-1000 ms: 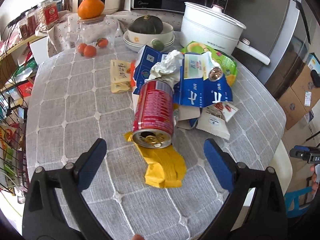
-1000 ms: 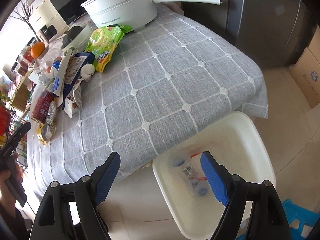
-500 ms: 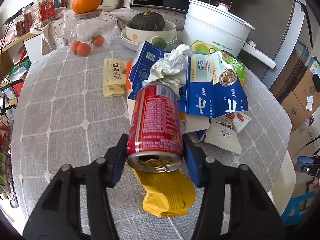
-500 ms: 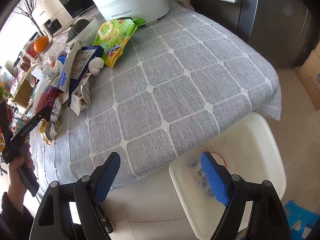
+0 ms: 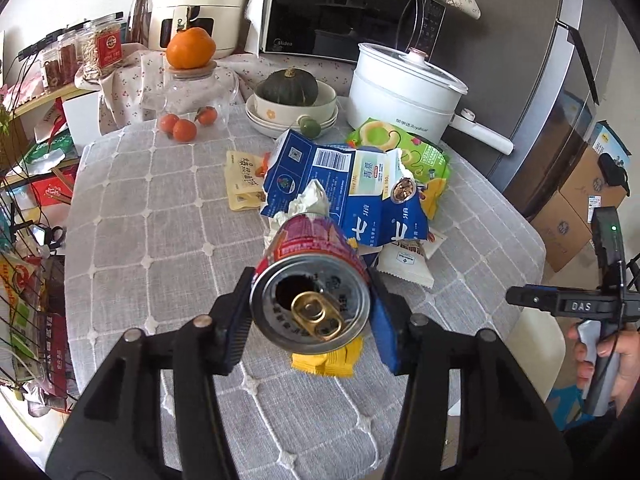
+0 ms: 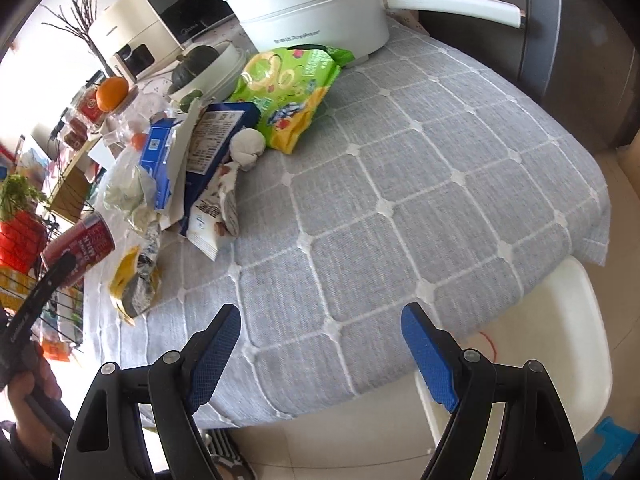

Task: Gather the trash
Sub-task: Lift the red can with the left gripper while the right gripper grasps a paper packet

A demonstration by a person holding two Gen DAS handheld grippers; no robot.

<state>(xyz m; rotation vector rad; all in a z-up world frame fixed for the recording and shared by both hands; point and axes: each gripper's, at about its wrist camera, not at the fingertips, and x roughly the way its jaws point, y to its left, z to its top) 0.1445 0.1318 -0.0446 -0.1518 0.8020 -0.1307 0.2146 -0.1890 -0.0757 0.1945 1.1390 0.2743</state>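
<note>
Can hiding yellow wrapper (mostly)

Can sits between the left tool fingers, lifted off the counter, w/ a flat wrapper under it. Behind the can — crumpled tissue, then torn cartons; snack bag & pot farther back. Bin below the counter edge, right of the right tool.

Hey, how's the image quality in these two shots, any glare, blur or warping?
Left wrist view: sharp, evenly lit, with fisheye bending at the edges; the red can held in the left tongs looms large. Right wrist view: the upper left is blown out by daylight, and the tablecloth grid curves.
</note>
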